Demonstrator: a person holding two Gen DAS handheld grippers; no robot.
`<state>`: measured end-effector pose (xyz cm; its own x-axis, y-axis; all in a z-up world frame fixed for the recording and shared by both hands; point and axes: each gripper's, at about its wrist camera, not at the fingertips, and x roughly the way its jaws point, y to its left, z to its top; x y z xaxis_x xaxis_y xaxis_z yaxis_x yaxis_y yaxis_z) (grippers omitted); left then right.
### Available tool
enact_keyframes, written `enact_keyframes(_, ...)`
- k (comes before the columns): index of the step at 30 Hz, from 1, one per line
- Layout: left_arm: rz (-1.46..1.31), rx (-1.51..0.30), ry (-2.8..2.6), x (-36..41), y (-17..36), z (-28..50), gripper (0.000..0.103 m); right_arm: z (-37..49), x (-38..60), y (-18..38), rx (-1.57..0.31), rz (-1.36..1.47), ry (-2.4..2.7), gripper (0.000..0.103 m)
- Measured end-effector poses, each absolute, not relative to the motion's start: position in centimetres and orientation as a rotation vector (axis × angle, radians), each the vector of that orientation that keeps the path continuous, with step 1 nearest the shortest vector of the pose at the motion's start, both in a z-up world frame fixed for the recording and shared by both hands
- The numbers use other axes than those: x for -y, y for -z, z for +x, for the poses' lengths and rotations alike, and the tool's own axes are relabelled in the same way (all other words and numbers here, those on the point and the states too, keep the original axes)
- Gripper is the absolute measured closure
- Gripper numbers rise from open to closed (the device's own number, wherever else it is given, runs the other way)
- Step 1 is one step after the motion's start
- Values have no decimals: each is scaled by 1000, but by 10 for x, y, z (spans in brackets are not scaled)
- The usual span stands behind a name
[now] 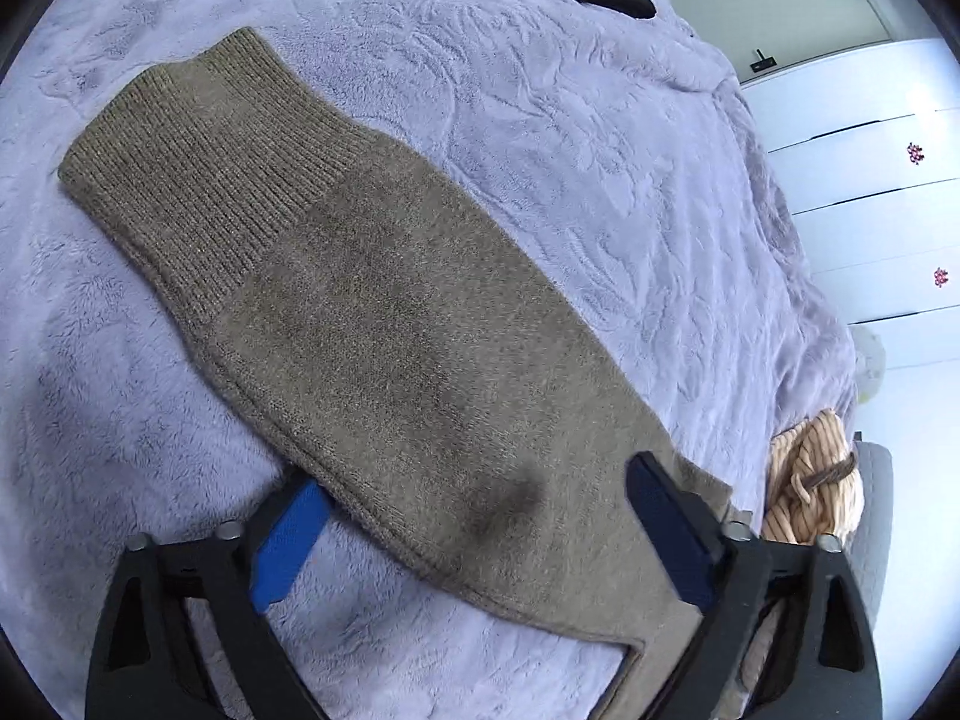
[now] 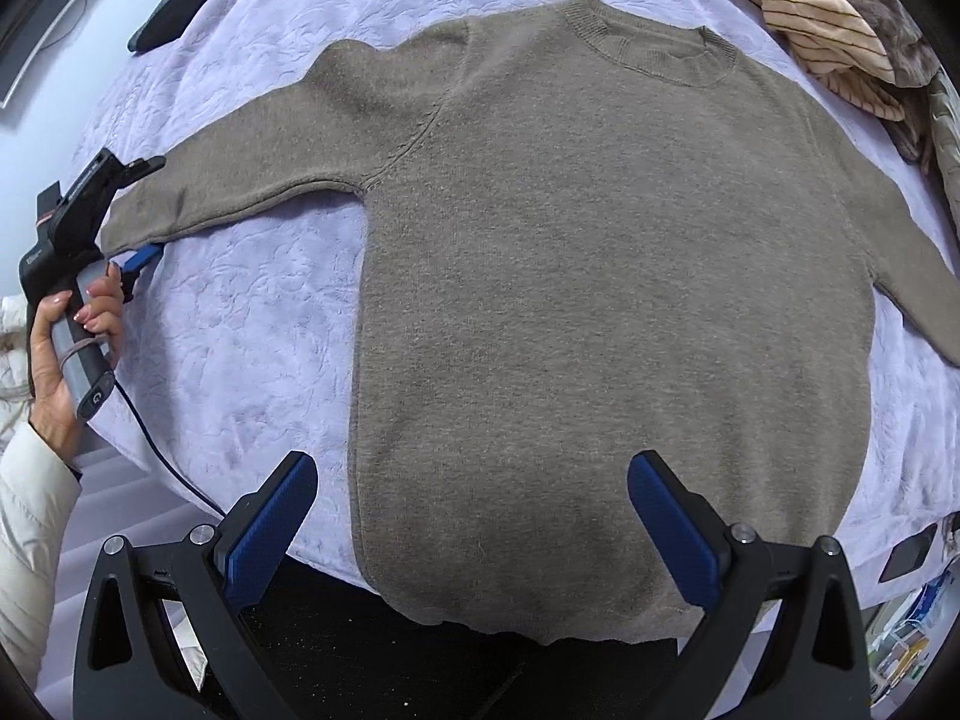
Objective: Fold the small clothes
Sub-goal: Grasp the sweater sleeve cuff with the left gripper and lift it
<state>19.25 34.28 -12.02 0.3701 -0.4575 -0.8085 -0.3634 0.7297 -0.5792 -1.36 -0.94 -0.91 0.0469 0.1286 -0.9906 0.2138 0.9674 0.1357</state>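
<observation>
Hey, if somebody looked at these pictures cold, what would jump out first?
A taupe knit sweater spread flat, filling most of the lavender plush blanket. Next, the left gripper at its sleeve, blue pads open on either side of it. A striped beige garment lies crumpled beyond the collar.

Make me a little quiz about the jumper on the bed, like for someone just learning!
1. True or false: the sweater lies spread flat on the lilac blanket.
2. Which part does the left gripper straddle: A collar, B sleeve, C hem?
3. What lies crumpled beyond the collar?

Key: 1 true. 2 B, the sleeve. 3 A striped garment.
</observation>
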Motion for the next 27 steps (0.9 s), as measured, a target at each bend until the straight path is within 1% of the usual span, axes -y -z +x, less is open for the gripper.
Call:
enact_keyframes(1,-799,-1233,58,-343,121,195,22,-14,8,9,-1530,271,61,0)
enact_keyframes(2,-788,-1236,37,-344,122,195,33,-14,7,10,-1530,268,54,0)
enact_keyframes(3,-778,-1240,22,-344,122,197,48,-14,6,10,-1531,266,49,0)
enact_keyframes(4,-764,-1241,11,-344,122,197,58,-15,7,10,-1530,265,41,0)
enact_keyframes(5,-763,-1233,20,-346,121,197,79,-15,8,10,-1530,266,35,0)
enact_keyframes(6,-783,-1217,46,-348,121,196,93,-16,9,11,-1528,269,28,0)
enact_keyframes(8,-807,-1182,57,-353,113,190,93,-16,13,12,-1529,278,10,0)
enact_keyframes(10,-746,-1134,63,-346,93,186,93,-16,18,12,-1524,282,-9,0)
enact_keyframes(15,-582,-1036,167,-292,29,178,93,-17,36,12,-1508,297,-52,0)
enact_keyframes(19,-460,-989,327,-205,-16,171,93,-20,66,11,-1491,328,-60,0)
enact_keyframes(21,-411,-993,407,-153,-27,169,93,-24,84,13,-1487,353,-54,0)
enact_keyframes(24,-321,-1020,526,-70,-29,164,93,-33,117,15,-1479,398,-24,0)
enact_keyframes(27,-232,-1075,606,8,-14,157,92,-44,150,17,-1467,436,21,0)
